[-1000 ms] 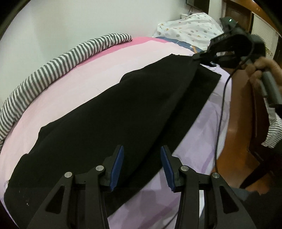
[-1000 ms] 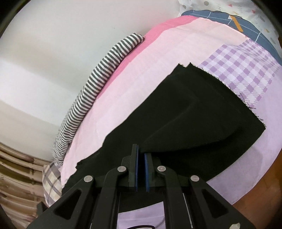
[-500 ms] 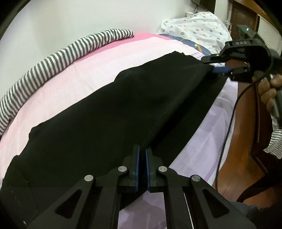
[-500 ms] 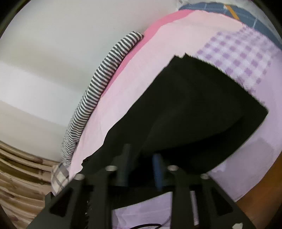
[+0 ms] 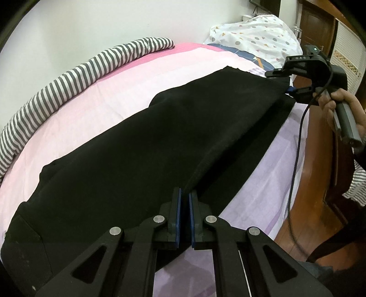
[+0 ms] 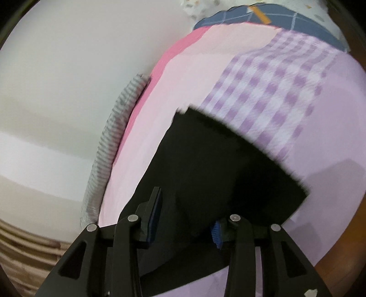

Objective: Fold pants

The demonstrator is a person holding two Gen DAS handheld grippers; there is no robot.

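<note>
Black pants [image 5: 160, 148] lie lengthwise on the pink and lilac bed sheet [image 5: 114, 96], one leg laid over the other. My left gripper [image 5: 184, 194] is shut on the raised near edge of the top layer close to the waist end. At the leg ends, my right gripper [image 5: 280, 83] is held by a person's hand [image 5: 343, 107], its jaws apart around the corner of the fabric. In the right wrist view, blurred by motion, the right gripper [image 6: 186, 210] is open with the black pants [image 6: 217, 171] loose between its pads.
A grey-and-white striped bolster [image 5: 68, 77] runs along the wall side of the bed. A dotted white pillow [image 5: 256, 34] and a blue checked cloth [image 6: 286, 18] sit at the head. A black cable [image 5: 297, 160] hangs beside the bed over the brown wooden floor [image 5: 320, 182].
My left gripper went from open to shut on the pants' near edge. My right gripper went from shut on the leg end to open and dropped toward the bed.
</note>
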